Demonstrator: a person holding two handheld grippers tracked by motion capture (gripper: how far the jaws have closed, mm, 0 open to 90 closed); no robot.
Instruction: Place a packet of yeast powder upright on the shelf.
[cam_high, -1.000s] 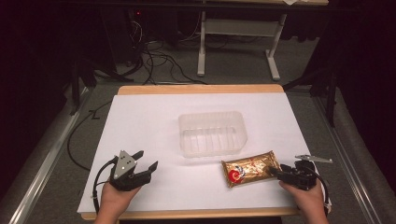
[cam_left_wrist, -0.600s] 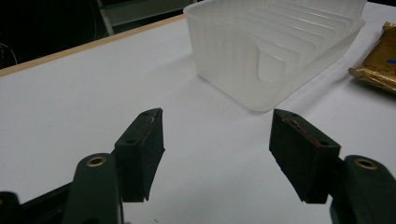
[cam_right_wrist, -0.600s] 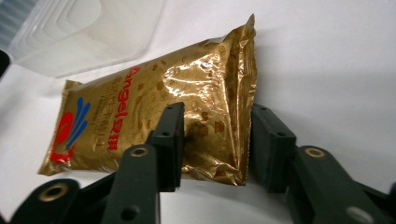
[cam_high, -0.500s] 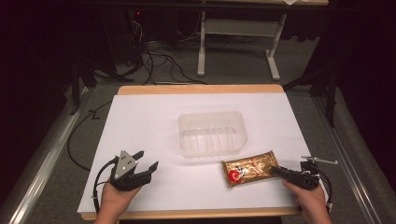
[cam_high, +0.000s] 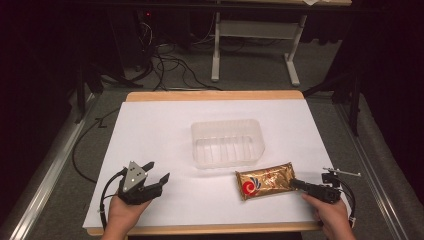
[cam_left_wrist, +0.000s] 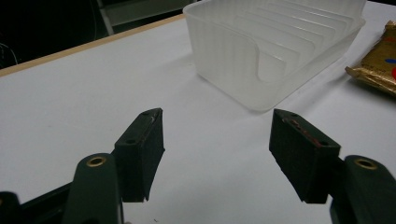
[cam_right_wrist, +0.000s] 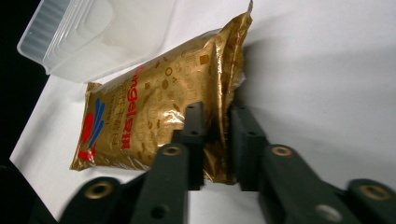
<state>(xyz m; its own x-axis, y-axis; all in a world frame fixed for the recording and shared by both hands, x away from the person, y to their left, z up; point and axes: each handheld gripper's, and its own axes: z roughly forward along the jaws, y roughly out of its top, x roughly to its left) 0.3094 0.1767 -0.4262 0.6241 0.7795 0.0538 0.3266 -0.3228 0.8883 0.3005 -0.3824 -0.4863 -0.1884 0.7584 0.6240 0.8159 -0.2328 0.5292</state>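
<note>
**Gold packet gripped at its end, the tub waits empty**

The right claw (cam_right_wrist: 215, 140) has its two jaws pressed together on the near end of the gold snack packet (cam_high: 264, 180). The packet lies flat on the white bench (cam_high: 160, 135), at the front right, just beside the near right corner of the clear plastic tub (cam_high: 227, 142), and I cannot tell if they touch. From the right gripper view, only the crimped end of the packet (cam_right_wrist: 159, 107) sits between the jaws, so the grip looks thin to me.

The left claw (cam_left_wrist: 217, 156) is wide open and holds nothing. It rests at the front left of the bench, well apart from the tub, and points toward it.

I judge that the work is at its start: the grasp is made, but the packet is not yet lifted, and the tub is empty. What is left is the lift, the short way over the tub wall, and the release.

There is much open room. The bench around the tub is bare, and the packet lies not far from the right edge of the bench.
</note>
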